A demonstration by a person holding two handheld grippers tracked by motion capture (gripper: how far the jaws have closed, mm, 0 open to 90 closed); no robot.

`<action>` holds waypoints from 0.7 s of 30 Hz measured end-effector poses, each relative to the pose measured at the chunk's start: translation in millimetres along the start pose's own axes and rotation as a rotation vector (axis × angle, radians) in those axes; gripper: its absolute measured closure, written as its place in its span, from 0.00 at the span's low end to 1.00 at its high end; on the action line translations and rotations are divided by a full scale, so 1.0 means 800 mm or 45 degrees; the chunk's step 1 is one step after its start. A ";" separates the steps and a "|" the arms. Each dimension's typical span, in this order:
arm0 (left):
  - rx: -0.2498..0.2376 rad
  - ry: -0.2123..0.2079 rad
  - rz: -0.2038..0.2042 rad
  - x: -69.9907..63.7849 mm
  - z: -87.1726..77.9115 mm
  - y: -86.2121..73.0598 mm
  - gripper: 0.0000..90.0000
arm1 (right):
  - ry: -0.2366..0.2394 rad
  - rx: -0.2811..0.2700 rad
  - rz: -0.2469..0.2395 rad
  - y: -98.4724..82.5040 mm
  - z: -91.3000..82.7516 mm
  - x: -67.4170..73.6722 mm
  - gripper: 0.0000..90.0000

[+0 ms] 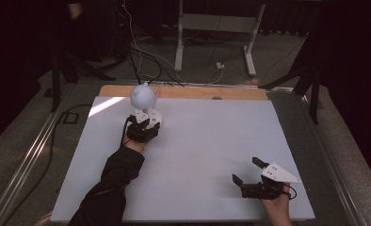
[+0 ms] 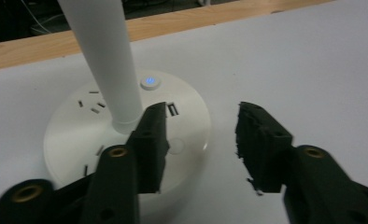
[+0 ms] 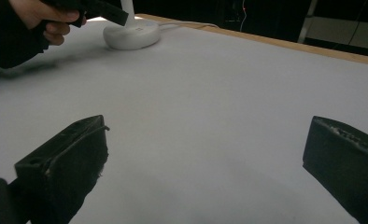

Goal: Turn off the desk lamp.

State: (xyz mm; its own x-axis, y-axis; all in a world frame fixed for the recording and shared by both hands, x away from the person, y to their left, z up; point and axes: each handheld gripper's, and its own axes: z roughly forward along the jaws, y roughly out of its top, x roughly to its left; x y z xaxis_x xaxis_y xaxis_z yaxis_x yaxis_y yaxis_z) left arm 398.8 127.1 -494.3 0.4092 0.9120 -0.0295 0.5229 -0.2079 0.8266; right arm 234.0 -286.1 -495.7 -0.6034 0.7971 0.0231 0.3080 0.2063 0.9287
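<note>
A white desk lamp stands at the table's far left, with a round head (image 1: 142,95), a white stem (image 2: 105,56) and a round flat base (image 2: 79,135). A small button (image 2: 149,82) on the base glows blue. My left gripper (image 1: 145,126) hovers just over the near side of the base, open (image 2: 198,140), one jaw above the base, the other above the table. My right gripper (image 1: 245,170) rests low near the table's front right, jaws wide open (image 3: 210,154) over bare table. Far off in the right gripper view sit the lamp base (image 3: 131,33) and the other hand (image 3: 42,16).
The white table top (image 1: 207,146) has a wooden strip (image 1: 197,92) along its far edge. A white cable (image 3: 187,24) leaves the lamp base toward that edge. Beyond the table are cables, tripod legs and a white stand (image 1: 216,28) on the floor.
</note>
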 end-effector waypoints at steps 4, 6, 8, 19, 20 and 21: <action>-0.008 0.001 -0.013 -0.002 -0.006 0.004 0.41 | -0.002 -0.002 -0.001 0.000 -0.001 0.000 0.00; -0.012 0.002 -0.029 -0.001 -0.009 0.005 0.35 | -0.003 -0.002 0.000 0.000 -0.001 0.000 0.00; -0.001 -0.016 -0.038 0.000 -0.011 0.006 0.27 | -0.003 -0.003 0.000 0.000 -0.001 0.000 0.00; 0.069 -0.134 -0.035 -0.004 -0.028 0.012 0.01 | -0.006 -0.006 -0.007 0.001 -0.002 0.000 0.00; 0.069 -0.149 -0.030 -0.005 -0.031 0.012 0.01 | -0.007 -0.007 -0.008 0.001 -0.002 0.000 0.00; 0.071 -0.158 -0.025 -0.005 -0.033 0.013 0.01 | -0.007 -0.007 -0.008 0.001 -0.002 0.000 0.00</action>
State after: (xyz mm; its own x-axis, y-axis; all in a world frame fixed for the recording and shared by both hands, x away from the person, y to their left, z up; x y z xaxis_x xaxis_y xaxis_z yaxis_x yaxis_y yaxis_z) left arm 382.7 130.6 -470.7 0.4860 0.8660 -0.1177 0.5712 -0.2128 0.7927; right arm 233.3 -286.7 -494.5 -0.6013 0.7988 0.0154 0.3005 0.2083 0.9307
